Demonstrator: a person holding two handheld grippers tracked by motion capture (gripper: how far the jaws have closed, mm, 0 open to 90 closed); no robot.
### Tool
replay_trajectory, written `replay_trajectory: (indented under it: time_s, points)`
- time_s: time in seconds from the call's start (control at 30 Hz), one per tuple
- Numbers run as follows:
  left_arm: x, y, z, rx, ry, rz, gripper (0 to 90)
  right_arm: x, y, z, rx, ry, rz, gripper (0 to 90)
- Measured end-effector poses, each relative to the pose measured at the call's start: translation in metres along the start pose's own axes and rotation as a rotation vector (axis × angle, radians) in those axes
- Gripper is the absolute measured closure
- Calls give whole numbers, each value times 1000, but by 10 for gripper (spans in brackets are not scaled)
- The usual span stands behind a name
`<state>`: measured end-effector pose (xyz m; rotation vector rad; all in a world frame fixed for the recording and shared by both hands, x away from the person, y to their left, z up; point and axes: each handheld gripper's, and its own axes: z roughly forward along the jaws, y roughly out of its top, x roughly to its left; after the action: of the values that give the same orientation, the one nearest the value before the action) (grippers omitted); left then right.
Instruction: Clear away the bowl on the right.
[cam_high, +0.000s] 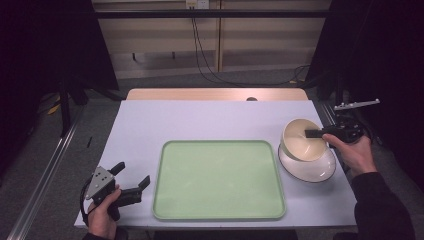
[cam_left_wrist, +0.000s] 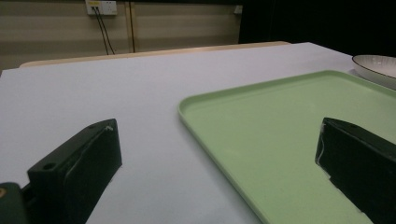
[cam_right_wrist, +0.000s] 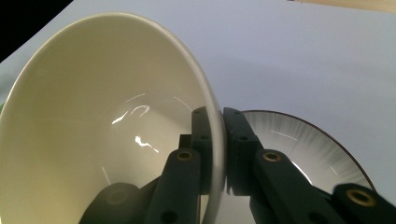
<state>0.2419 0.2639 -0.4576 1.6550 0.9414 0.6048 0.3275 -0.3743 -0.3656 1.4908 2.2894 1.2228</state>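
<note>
A cream bowl (cam_high: 300, 140) sits tilted over a white plate with a dark rim (cam_high: 320, 173) at the table's right side. My right gripper (cam_high: 316, 133) is shut on the bowl's rim, one jaw inside and one outside. In the right gripper view the bowl (cam_right_wrist: 93, 126) is pinched at its wall by my right gripper (cam_right_wrist: 217, 140), with the plate (cam_right_wrist: 308, 144) behind it. A pale green tray (cam_high: 170, 165) lies empty in the middle. My left gripper (cam_high: 133, 175) rests open near the table's front left, with nothing between its jaws. In the left gripper view the tray (cam_left_wrist: 280, 121) lies ahead of my left gripper (cam_left_wrist: 215, 140).
The white table top (cam_high: 200, 117) has bare room at the back and left of the tray. A wooden strip (cam_high: 215, 94) runs along the far edge. Cables (cam_high: 205, 55) hang on the back wall. A metal rail (cam_high: 45, 175) lies along the left floor.
</note>
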Motion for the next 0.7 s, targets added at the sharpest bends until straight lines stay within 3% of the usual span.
replay_trajectory:
  time_s: [0.43, 0.7]
  points:
    - [-1, 0, 0, -13, -6, -11, 4, 10, 15, 18, 17, 26, -9, 841]
    - [0, 0, 0, -4, -5, 3, 4, 11, 21, 25, 24, 35, -3, 841]
